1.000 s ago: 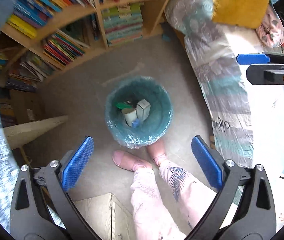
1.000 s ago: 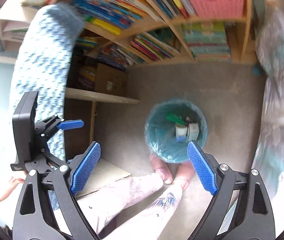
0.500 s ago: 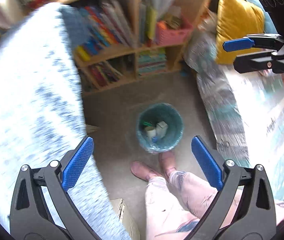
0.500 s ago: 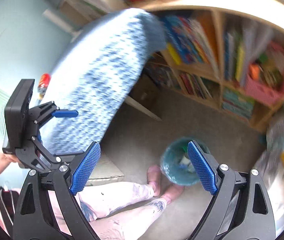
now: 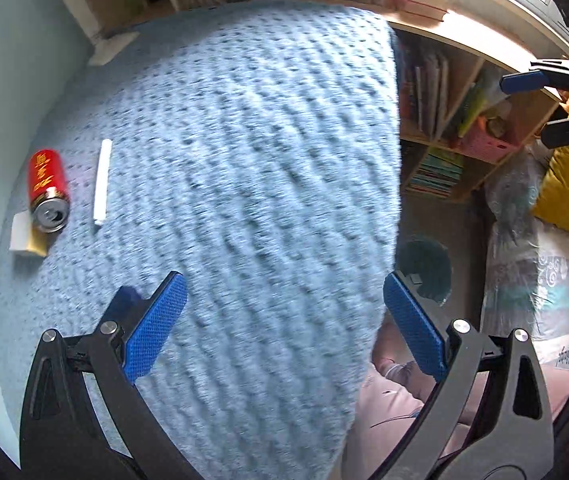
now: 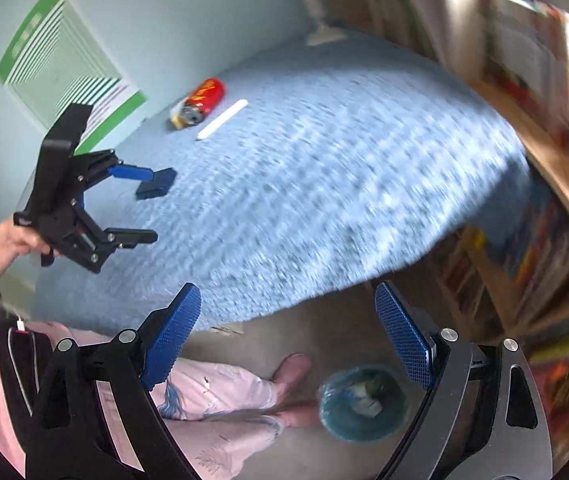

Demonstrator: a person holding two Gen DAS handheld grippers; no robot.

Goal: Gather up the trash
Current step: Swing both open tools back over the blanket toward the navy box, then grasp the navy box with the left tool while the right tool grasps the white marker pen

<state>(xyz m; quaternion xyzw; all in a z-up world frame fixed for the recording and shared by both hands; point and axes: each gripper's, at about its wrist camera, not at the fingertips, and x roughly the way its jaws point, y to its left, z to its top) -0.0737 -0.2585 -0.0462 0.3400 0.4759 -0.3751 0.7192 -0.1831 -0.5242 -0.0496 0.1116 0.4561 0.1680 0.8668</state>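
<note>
A red drink can lies on its side on the blue fuzzy tabletop, far left, beside a white stick and a small white-and-tan packet. The can and the stick also show in the right wrist view. The teal-lined trash bin stands on the floor below the table edge, with trash inside. My left gripper is open and empty over the table. It also shows in the right wrist view. My right gripper is open and empty above the floor.
A wooden bookshelf full of books stands behind the table. A bed with patterned cover and a yellow cushion lies on the right. The person's pink-trousered legs and feet are next to the bin. A green-edged poster hangs on the wall.
Both grippers have lifted and swung from over the bin on the floor up towards the blue tabletop. The can, the stick and the packet have come into view. Both stay open.
</note>
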